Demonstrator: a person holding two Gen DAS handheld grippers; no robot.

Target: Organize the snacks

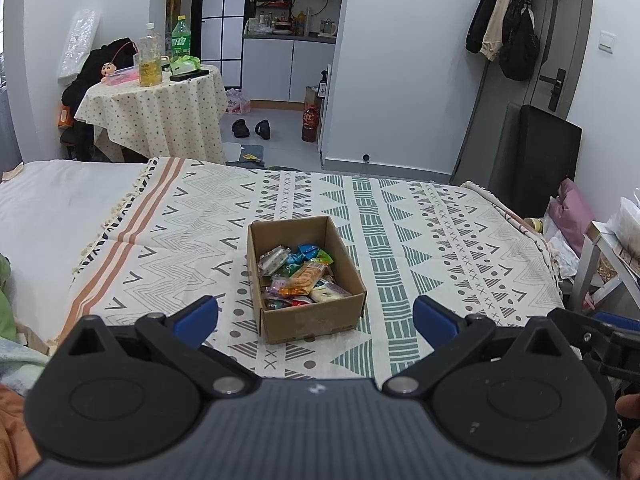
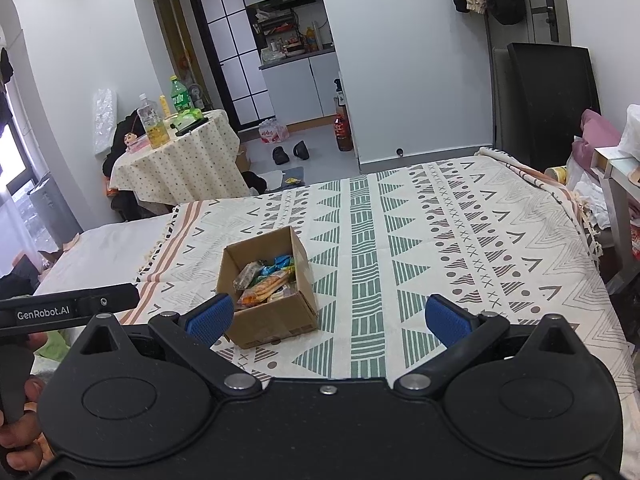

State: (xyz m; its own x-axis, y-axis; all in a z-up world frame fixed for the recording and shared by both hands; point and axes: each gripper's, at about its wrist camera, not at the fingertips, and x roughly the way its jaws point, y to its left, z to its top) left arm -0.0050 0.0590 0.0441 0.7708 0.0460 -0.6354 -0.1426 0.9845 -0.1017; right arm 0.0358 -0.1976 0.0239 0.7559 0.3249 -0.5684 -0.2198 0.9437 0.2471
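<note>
Snacks (image 1: 298,276) fill the box (image 1: 312,322); both tongs, left (image 1: 316,316) and right (image 2: 328,318), gape empty (box at twelve), so I'd descend vertically.

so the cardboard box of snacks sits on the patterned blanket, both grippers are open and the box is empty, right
Not quite: the box is not empty. The left wrist view shows wrapped snacks piled inside it. The rest holds: it sits on the patterned blanket, and the left gripper and right gripper are both open.
</note>
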